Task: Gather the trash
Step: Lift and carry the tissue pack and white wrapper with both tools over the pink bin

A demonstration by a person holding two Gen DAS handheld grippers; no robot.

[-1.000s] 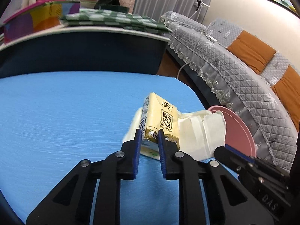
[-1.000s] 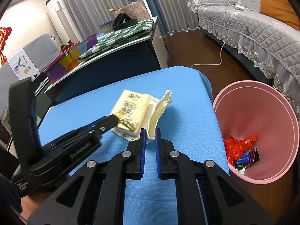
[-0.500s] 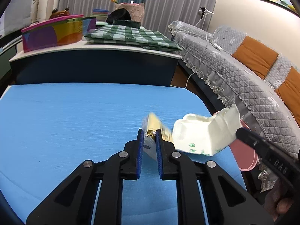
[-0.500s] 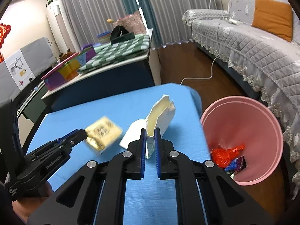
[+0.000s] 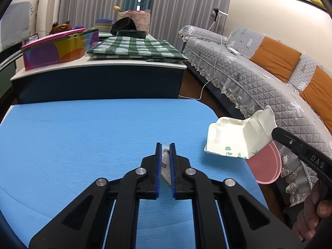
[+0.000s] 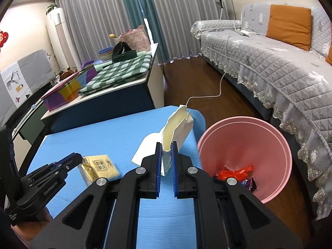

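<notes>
Both pieces of trash are off the blue counter [image 5: 83,141] now, where a second ago they lay together on it, the yellow pack resting on the white one. The left tongs [image 5: 165,155] have just been closing and now pinch the yellow tissue pack [image 6: 99,167] by one end, its crumpled wrapper squeezed between the blue pads; in the right wrist view it hangs just above the counter on the left. The right tongs [image 6: 166,155] clamp the torn white paper package [image 6: 176,132] by its lower edge, and it stands up from the jaws with its ragged mouth at the top. It hangs over the counter's far corner, just beside the pink trash bin [image 6: 276,145]. The bin already holds red and dark wrappers at its bottom. So the picking is done for these two; I judge the white package goes in first, being nearest the rim, while the yellow pack has the whole counter to cross.
</notes>
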